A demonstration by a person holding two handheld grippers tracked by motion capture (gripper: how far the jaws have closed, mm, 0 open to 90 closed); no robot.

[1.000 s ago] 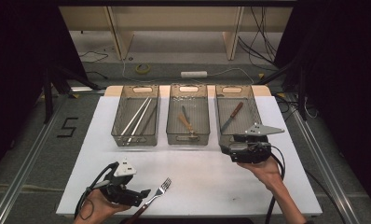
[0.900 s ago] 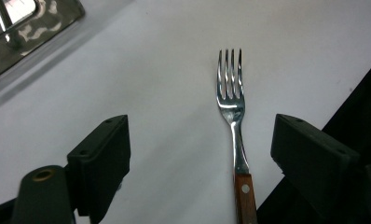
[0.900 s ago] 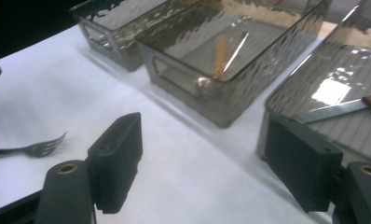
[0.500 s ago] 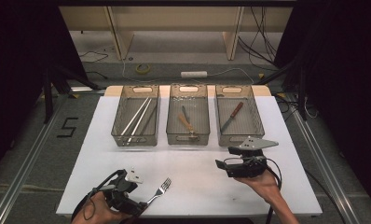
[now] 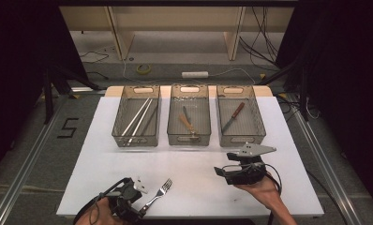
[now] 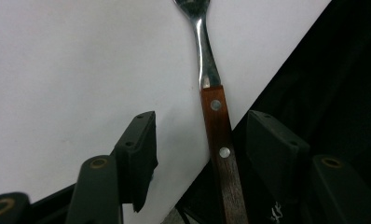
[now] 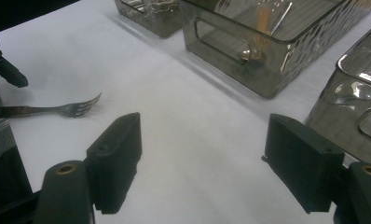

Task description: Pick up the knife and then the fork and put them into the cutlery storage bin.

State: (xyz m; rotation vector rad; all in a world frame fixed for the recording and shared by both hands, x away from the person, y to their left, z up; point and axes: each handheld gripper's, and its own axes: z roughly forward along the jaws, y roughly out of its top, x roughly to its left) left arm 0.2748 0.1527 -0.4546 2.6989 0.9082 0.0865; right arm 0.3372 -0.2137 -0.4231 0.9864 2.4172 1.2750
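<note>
A fork [image 5: 159,192] with a wooden handle lies near the table's front edge, tines pointing away to the right. My left gripper [image 5: 140,206] is low over its handle end. In the left gripper view the handle [image 6: 218,140] runs between the two jaws of that gripper [image 6: 200,126], with a gap on each side. The jaws have just been closing around it, and the pads do not touch it. My right gripper [image 5: 222,174] hovers at the table's right front, pointing left. It is open [image 7: 202,126] with nothing between its jaws, and the fork [image 7: 58,110] lies farther off.
Three mesh baskets stand in a row at the back of the white table [image 5: 198,168]. The left basket [image 5: 137,139] holds chopsticks, the middle one [image 5: 189,138] wooden-handled utensils, and the right one [image 5: 241,138] a knife. The fork's handle end overhangs the table's front edge.
My left gripper has sunk toward the fork's handle and its jaws have narrowed around it. My right gripper has drawn back from the right basket, nearer and lower over the table.
</note>
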